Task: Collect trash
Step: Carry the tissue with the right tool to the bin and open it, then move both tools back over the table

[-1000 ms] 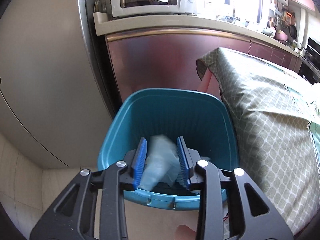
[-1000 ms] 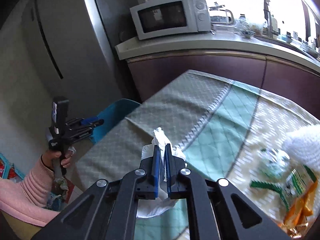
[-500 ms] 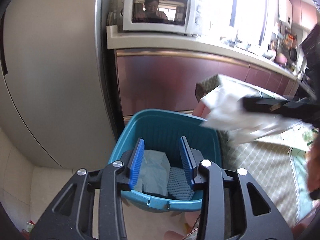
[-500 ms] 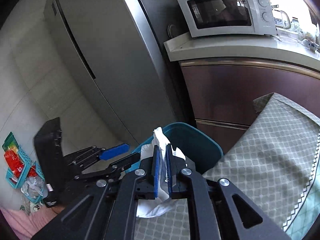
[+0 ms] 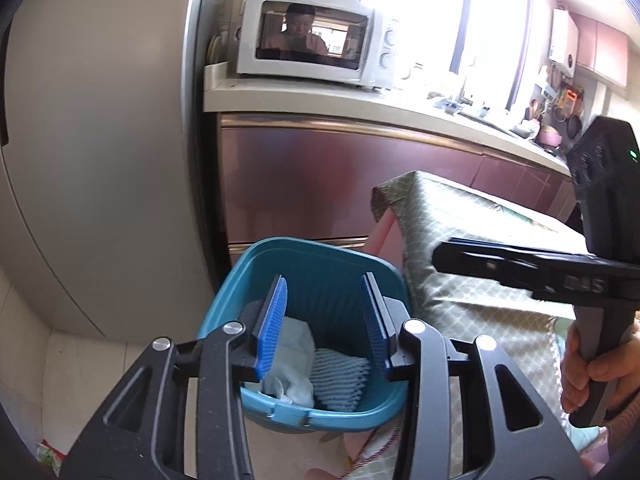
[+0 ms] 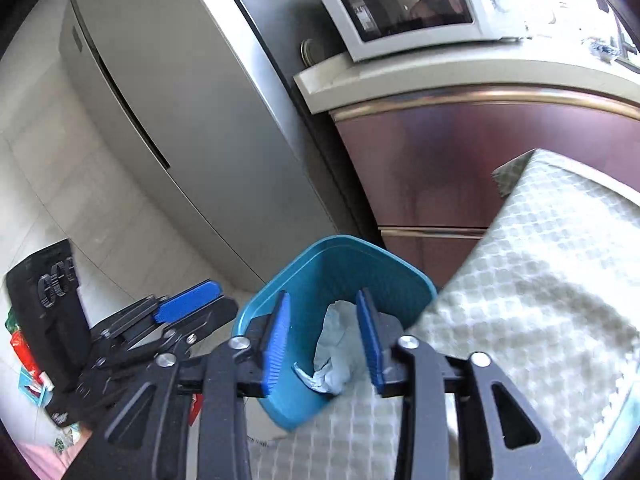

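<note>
A teal trash bin (image 5: 320, 264) stands on the floor beside the table; it also shows in the right wrist view (image 6: 344, 264). Crumpled white tissues (image 5: 294, 354) and a striped blue-white cloth (image 5: 340, 376) lie in it. In the right wrist view a crumpled tissue (image 6: 334, 344) lies in the bin. My left gripper (image 5: 326, 320) is open and empty above the bin's near rim. My right gripper (image 6: 324, 340) is open and empty over the bin; it shows from the side in the left wrist view (image 5: 520, 268).
A table with a green patterned cloth (image 5: 480, 240) stands right of the bin. A grey fridge (image 5: 100, 140) is at the left, maroon cabinets (image 5: 320, 184) and a white microwave (image 5: 308, 40) behind. Colourful packets (image 6: 24, 352) lie on the floor at the left.
My right gripper carried the tissue from the table to over the bin, opened and let it go. The tissue now lies in the bin. My left gripper rose a little.
</note>
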Demonstrator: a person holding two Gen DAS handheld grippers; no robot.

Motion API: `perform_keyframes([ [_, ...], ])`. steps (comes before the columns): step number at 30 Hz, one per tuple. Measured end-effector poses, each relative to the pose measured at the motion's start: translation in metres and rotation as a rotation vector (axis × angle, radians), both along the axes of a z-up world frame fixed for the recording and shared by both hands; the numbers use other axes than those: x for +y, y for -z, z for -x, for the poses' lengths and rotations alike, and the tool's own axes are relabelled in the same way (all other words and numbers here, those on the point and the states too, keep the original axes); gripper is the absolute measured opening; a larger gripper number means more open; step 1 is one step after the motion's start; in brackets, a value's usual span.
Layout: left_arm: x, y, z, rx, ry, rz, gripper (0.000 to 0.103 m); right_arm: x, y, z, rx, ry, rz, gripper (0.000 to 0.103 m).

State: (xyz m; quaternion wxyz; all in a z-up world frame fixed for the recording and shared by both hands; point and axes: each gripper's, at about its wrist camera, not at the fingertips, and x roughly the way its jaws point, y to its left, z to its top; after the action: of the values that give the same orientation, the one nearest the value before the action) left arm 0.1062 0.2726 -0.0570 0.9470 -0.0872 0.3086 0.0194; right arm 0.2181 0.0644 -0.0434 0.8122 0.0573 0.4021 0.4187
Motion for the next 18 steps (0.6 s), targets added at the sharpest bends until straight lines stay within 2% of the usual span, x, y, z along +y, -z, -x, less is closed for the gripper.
perform_keyframes([
  [5,-0.025,-0.009,0.0,-0.038,0.071,0.012,0.045,-0.052,-0.01,0.025,-0.057,0.041,-0.013,0.042],
  [10,-0.068,-0.019,-0.003,-0.065,0.193,0.019,0.049,-0.111,-0.028,0.053,-0.118,0.122,-0.007,0.049],
  [13,-0.102,-0.022,-0.004,-0.069,0.283,0.026,0.05,-0.151,-0.033,0.072,-0.138,0.191,0.002,0.053],
  [18,-0.171,-0.02,-0.004,-0.059,0.444,0.029,0.051,-0.229,-0.032,0.108,-0.151,0.366,0.048,0.056],
])
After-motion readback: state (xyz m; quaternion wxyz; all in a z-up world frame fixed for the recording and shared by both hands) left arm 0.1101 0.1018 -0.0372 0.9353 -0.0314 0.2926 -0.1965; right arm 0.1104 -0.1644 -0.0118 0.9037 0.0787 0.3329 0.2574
